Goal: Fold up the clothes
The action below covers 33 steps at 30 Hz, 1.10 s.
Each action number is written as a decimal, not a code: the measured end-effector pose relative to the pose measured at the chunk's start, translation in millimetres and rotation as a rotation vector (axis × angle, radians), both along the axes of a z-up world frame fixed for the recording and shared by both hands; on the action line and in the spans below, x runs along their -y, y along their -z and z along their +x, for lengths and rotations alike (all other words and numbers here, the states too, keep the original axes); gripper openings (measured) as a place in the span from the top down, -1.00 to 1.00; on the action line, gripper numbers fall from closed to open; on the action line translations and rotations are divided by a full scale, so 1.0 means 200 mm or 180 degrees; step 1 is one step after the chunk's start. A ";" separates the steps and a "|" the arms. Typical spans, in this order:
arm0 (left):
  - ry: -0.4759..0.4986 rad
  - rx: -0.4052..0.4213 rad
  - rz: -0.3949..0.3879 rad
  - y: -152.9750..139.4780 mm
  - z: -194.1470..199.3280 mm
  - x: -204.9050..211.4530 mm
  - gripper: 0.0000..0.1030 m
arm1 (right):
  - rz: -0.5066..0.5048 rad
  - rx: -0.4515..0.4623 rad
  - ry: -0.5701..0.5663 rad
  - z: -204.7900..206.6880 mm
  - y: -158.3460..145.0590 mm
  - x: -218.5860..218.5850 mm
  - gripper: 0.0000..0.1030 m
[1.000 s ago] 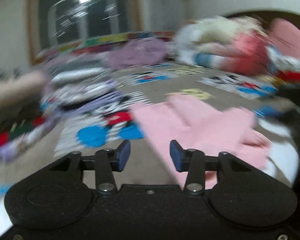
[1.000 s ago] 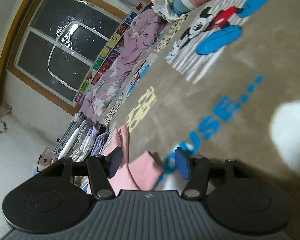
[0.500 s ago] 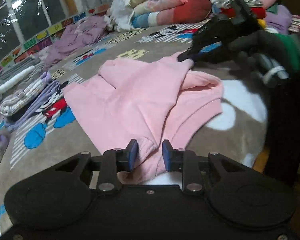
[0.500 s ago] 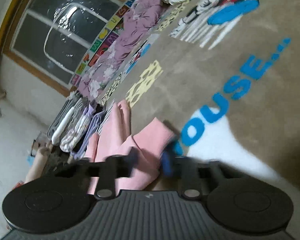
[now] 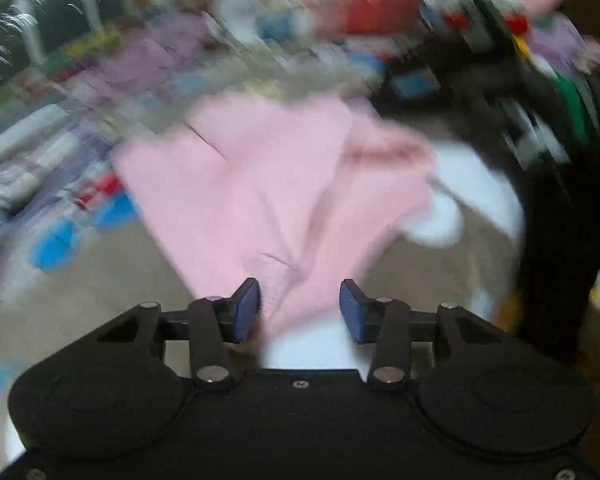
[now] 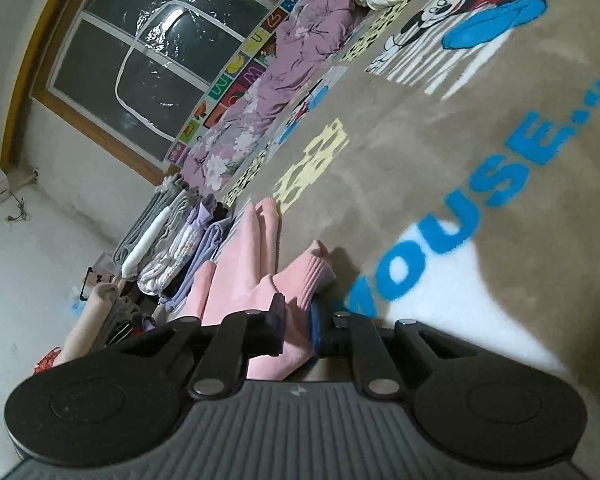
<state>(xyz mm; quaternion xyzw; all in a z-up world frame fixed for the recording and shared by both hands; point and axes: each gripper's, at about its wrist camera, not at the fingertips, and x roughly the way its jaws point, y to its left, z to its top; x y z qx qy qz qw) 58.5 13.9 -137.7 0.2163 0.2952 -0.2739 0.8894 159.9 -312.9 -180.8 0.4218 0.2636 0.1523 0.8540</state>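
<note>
A pink sweater (image 5: 260, 184) lies spread on the printed blanket (image 5: 100, 280) in the blurred left wrist view. My left gripper (image 5: 300, 312) is low at its near edge and open, with pink cloth lying between the fingers close to the left pad (image 5: 246, 312). In the right wrist view the pink sweater (image 6: 256, 252) is bunched, and my right gripper (image 6: 298, 326) is shut on its ribbed cuff (image 6: 304, 276). A blurred dark shape at the sweater's far right corner in the left wrist view could be the right gripper.
Folded grey, white and lilac clothes (image 6: 168, 240) are stacked to the left of the sweater. A purple floral quilt (image 6: 284, 80) lies under the window (image 6: 152, 52). Unfolded clothes (image 5: 340, 8) are heaped at the far end. The person's dark sleeve (image 5: 552, 208) fills the right.
My left gripper's fingers have spread wider than half a second ago and its view has blurred with motion. My right gripper has shut on the pink cuff.
</note>
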 end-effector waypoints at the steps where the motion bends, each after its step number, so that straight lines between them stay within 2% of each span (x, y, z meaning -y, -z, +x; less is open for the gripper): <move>1: 0.0017 0.0015 0.0017 0.00 0.00 0.00 0.14 | 0.0003 0.0000 -0.0004 0.00 0.00 0.00 0.73; 3: 0.0059 0.0064 0.0023 -0.03 -0.02 0.00 0.13 | 0.0023 -0.0011 0.0003 0.01 0.00 0.00 0.73; 4: 0.0060 0.0187 0.0016 -0.06 -0.03 -0.01 0.12 | 0.0027 -0.0015 0.0004 0.01 -0.01 0.00 0.73; 8: -0.0107 0.0216 -0.0205 -0.06 0.02 -0.02 0.11 | 0.0012 0.0038 -0.0029 0.01 -0.07 -0.01 0.73; 10: 0.0028 -0.0096 -0.0040 0.01 0.03 0.02 0.08 | -0.0016 0.0064 -0.0041 0.02 -0.12 -0.02 0.74; 13: 0.0091 -0.0032 0.0134 -0.04 0.00 0.05 0.08 | -0.0002 0.0051 -0.0018 0.03 -0.20 -0.03 0.80; 14: 0.0094 0.0025 0.0114 -0.08 0.00 0.04 0.07 | -0.0023 0.0053 -0.0022 0.03 -0.23 -0.03 0.81; 16: 0.0065 0.0136 -0.0021 -0.14 -0.01 0.02 0.07 | -0.0051 0.0053 -0.0034 0.04 -0.29 -0.04 0.82; 19: 0.0052 0.0236 -0.0437 -0.18 -0.02 -0.05 0.08 | -0.0058 0.0033 -0.0053 0.05 -0.36 -0.04 0.82; 22: 0.0042 0.0313 -0.0314 -0.16 -0.01 -0.05 0.07 | -0.0130 0.0035 -0.0085 0.08 -0.42 -0.07 0.86; 31: 0.0067 0.0382 -0.0407 -0.17 0.04 -0.10 0.08 | -0.0118 0.0049 -0.0052 0.16 -0.55 -0.16 0.88; 33: 0.0068 0.0402 -0.0339 -0.16 0.05 -0.09 0.07 | -0.0116 0.0046 -0.0049 0.18 -0.57 -0.18 0.88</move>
